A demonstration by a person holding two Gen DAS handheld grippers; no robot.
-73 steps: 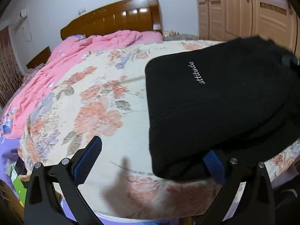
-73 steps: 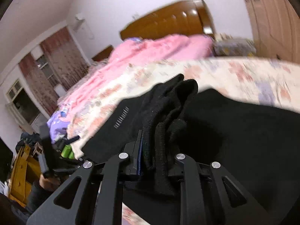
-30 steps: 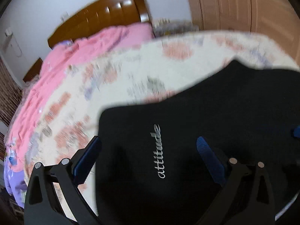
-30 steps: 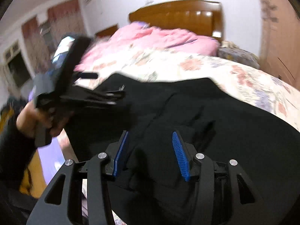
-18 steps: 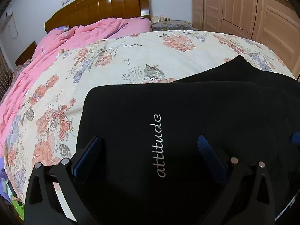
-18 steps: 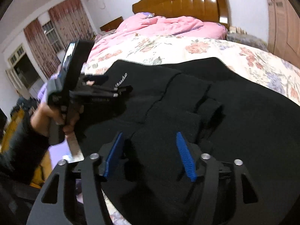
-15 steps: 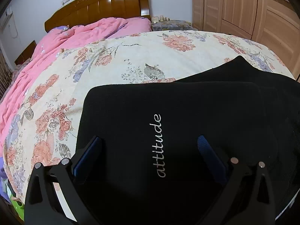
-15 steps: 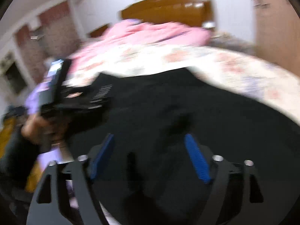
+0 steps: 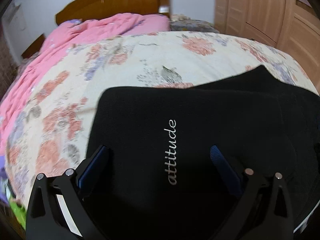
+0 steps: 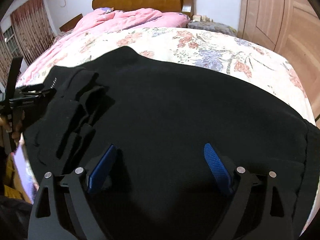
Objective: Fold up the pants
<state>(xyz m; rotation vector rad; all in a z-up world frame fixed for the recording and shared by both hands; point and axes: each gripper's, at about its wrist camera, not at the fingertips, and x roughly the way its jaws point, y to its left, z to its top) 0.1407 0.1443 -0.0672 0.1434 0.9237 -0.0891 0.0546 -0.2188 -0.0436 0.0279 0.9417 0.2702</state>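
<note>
Black pants [image 9: 200,120] lay folded on the floral bed [image 9: 140,60], both grippers' [image 9: 158,158] [image 10: 160,156] fingers spread apart above them; a careless pinch risked dragging layers loose.

One legible inscription appears: the word "attitude" [image 9: 172,152], in pale cursive lettering on the black pants [image 9: 230,124]. In the left wrist view it runs lengthwise up the top folded layer of the fabric, reading from bottom to top, and lies between the two spread fingers of the left gripper [image 9: 159,156]. In the right wrist view the same marking [image 10: 54,82] shows only as a short pale line on the far left part of the pants [image 10: 180,104], too small and foreshortened to read. No other text, number, brand or sign can be read in either view.
</note>
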